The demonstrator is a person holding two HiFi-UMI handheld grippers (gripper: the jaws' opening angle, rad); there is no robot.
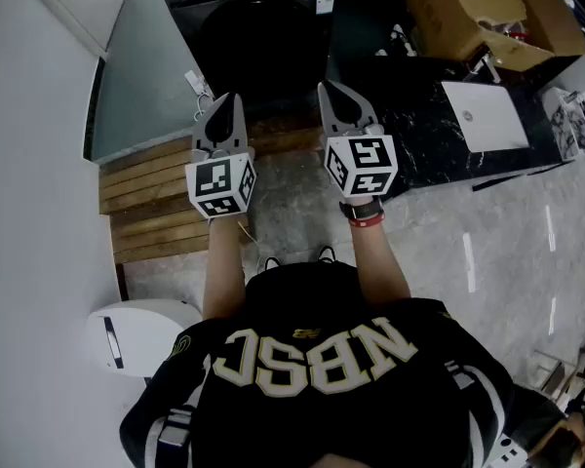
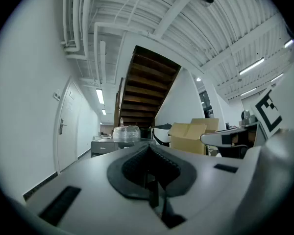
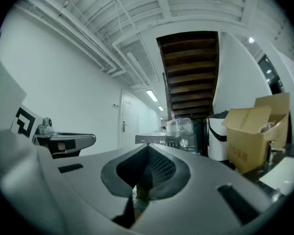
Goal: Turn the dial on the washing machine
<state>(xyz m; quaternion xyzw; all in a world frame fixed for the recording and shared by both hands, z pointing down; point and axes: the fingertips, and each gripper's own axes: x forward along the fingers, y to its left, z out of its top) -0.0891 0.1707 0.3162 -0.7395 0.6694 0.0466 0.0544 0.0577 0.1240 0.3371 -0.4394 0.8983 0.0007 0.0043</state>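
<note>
White room under stairs, washing machine [image 1: 263,27] well ahead, left gripper [image 1: 224,105] and right gripper [image 1: 336,94] both closed and empty, so unopened jaws could glance off the dial [image 3: 184,142].

Open floor [image 1: 292,198] is lying ahead of the person, leaving a straight path to the washer [image 1: 263,37] and its dial [image 3: 184,142]. A wall [image 1: 39,115] and a wooden deck [image 1: 146,203] are hemming in the left, while a dark counter [image 1: 429,130] and a cardboard box [image 1: 468,8] are crowding the right.
</note>
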